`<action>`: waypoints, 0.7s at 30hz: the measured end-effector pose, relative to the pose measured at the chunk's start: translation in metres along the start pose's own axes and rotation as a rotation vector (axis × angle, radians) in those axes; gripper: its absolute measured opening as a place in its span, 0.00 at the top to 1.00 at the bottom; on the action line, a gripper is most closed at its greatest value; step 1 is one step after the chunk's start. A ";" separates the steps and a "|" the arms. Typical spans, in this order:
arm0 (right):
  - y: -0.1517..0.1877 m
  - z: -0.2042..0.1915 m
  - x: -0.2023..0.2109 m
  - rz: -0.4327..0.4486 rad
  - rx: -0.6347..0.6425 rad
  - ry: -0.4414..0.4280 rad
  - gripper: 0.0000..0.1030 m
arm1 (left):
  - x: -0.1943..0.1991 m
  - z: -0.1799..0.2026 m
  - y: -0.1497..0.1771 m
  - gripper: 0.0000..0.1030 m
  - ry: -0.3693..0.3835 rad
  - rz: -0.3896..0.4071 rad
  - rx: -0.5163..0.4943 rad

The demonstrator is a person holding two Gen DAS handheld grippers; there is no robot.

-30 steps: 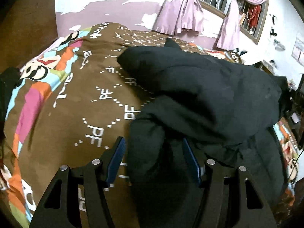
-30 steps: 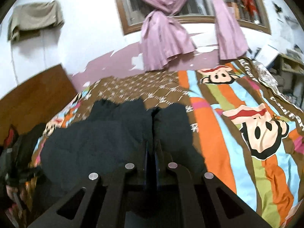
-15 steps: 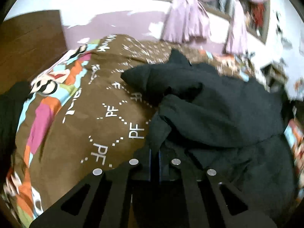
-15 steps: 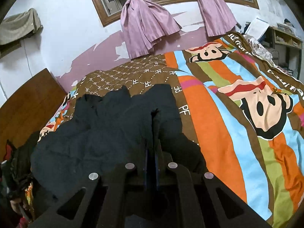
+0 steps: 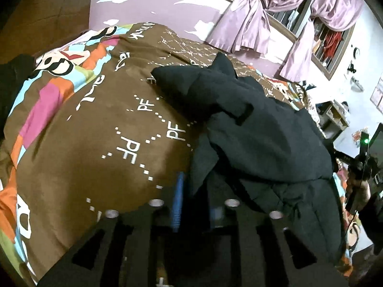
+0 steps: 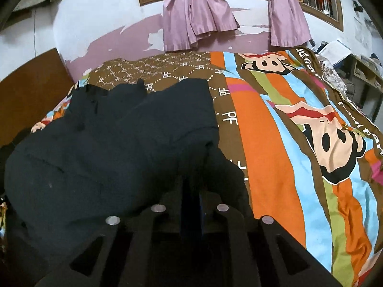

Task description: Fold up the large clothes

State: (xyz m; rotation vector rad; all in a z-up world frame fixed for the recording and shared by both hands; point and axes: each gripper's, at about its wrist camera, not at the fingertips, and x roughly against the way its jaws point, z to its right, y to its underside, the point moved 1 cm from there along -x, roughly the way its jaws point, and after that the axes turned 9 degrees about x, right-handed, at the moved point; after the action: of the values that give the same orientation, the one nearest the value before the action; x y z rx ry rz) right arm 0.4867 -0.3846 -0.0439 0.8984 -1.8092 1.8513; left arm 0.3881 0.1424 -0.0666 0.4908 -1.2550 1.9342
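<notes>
Lying in a heap on the bed (image 6: 282,157), the black coat (image 5: 263,143) stretches away from both grippers toward the window wall. The left gripper (image 5: 196,196) is at its near left corner, the right gripper (image 6: 191,191) at the near right hem. Both jaws are opening, cloth still between them.

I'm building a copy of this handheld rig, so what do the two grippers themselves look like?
Both look alike. The left gripper and right gripper are matte black, with angular frames cut by triangular openings and four round silver bolt heads across the front. The fingers carry blue pads on their inner faces. No cables or markings show on either one.
</notes>
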 end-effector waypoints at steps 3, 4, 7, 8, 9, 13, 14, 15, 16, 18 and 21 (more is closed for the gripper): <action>-0.004 -0.013 0.020 0.087 0.019 0.012 0.28 | 0.012 -0.011 -0.009 0.49 0.029 0.038 0.079; -0.007 -0.020 0.026 0.116 0.040 0.009 0.26 | 0.017 -0.016 -0.014 0.48 0.042 0.049 0.110; -0.019 -0.054 0.037 0.163 0.138 -0.044 0.26 | 0.021 -0.015 -0.035 0.43 0.047 0.065 0.121; -0.022 -0.066 0.037 0.172 0.162 -0.070 0.26 | 0.019 -0.013 -0.046 0.43 0.056 0.062 0.122; -0.027 -0.078 0.036 0.177 0.182 -0.107 0.26 | 0.014 -0.010 -0.055 0.43 0.069 0.050 0.124; -0.034 -0.136 0.015 0.129 0.269 -0.256 0.26 | -0.026 -0.007 -0.097 0.43 0.113 -0.029 0.182; -0.034 -0.145 0.011 0.119 0.285 -0.276 0.26 | -0.034 -0.008 -0.103 0.43 0.118 -0.043 0.196; -0.034 -0.159 0.004 0.102 0.308 -0.298 0.26 | -0.047 -0.010 -0.110 0.43 0.120 -0.065 0.225; -0.034 -0.176 -0.004 0.085 0.340 -0.322 0.26 | -0.060 -0.014 -0.114 0.43 0.128 -0.095 0.256; -0.032 -0.193 -0.013 0.079 0.377 -0.338 0.26 | -0.079 -0.021 -0.120 0.43 0.136 -0.134 0.313; -0.030 -0.215 -0.028 0.056 0.425 -0.329 0.26 | -0.090 -0.027 -0.127 0.57 0.175 -0.129 0.357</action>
State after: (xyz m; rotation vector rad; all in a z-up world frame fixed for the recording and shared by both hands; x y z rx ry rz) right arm 0.4912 -0.1658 -0.0319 1.3849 -1.6500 2.2827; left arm 0.5452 0.1600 -0.0629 0.5519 -0.7515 2.0481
